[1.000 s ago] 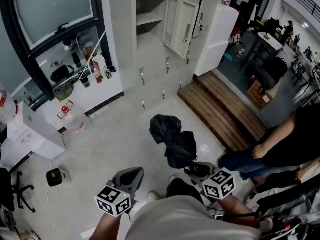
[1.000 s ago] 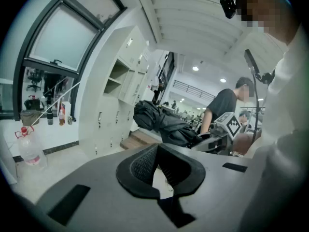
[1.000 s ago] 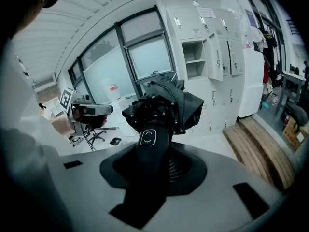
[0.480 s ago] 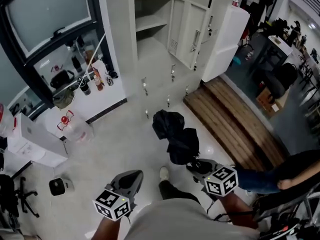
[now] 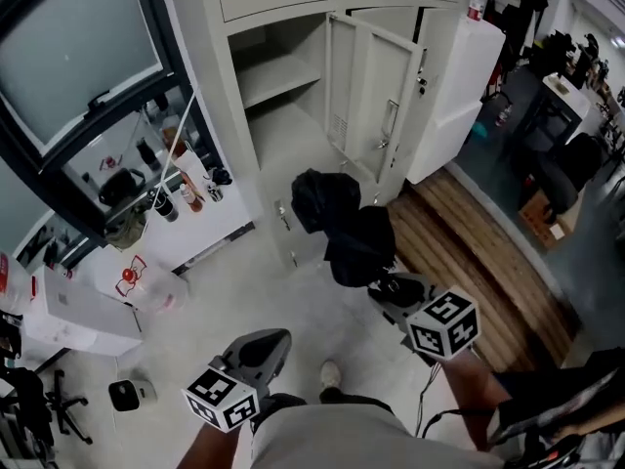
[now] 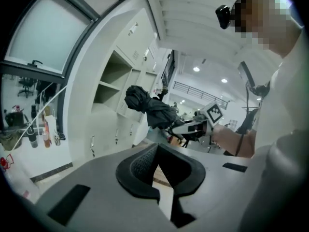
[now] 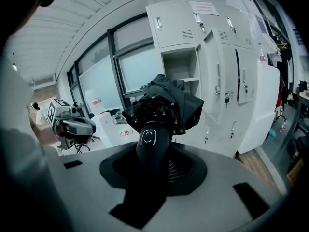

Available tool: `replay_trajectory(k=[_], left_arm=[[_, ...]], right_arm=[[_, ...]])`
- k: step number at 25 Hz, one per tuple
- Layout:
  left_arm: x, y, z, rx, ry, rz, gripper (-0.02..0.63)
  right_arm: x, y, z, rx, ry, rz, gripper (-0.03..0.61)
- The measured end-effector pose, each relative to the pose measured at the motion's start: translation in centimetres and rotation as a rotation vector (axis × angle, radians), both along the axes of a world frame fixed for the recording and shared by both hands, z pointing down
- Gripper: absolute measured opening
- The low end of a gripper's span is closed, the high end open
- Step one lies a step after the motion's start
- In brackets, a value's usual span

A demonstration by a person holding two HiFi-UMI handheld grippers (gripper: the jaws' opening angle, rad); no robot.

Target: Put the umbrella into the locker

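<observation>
**A:** Any legible print?

**B:** One mark only. A white rounded-square emblem (image 7: pixel 148 137) holding a C-like curve sits on the end of the umbrella handle (image 7: pixel 150 153), centre of the right gripper view.

**A:** Notices, labels?

**B:** A paper sheet (image 7: pixel 203 7) on the upper locker door, top right of centre, has print too small to read. The red sticker (image 7: pixel 96 101) on the window glass at left is illegible. The marker cube (image 5: pixel 444 325) at the lower right of the head view bears square black-and-white patterns, no letters.

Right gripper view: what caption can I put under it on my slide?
Right gripper clamps the handle of the folded black umbrella, facing the open locker.
</observation>
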State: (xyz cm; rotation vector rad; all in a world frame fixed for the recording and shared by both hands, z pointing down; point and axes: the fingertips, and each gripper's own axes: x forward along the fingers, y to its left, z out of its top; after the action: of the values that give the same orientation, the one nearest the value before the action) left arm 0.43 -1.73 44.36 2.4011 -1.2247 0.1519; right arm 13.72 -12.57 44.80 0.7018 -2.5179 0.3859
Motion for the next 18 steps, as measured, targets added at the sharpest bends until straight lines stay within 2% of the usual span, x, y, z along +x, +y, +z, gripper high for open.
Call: replay_trajectory(k=[4, 9, 18], left_arm=[[0.2, -4.1, -0.5, 0.002, 0.001, 0.039, 0.011], [-1.2, -8.9, -0.5, -0.011, 0.029, 0.091, 0.012], [-7.9, -17.9, -3.6, 0.061, -0.037, 0.218, 0.012]], right_arm=[[-2.1, -6.5, -2.5, 0.050, -0.011, -0.002, 0.130], [-6.2, -14.4, -5.3, 0.095, -0.018, 0.010, 0.130], [-16.9, -28.8, -10.9, 0.164, 0.006, 0.045, 0.130]])
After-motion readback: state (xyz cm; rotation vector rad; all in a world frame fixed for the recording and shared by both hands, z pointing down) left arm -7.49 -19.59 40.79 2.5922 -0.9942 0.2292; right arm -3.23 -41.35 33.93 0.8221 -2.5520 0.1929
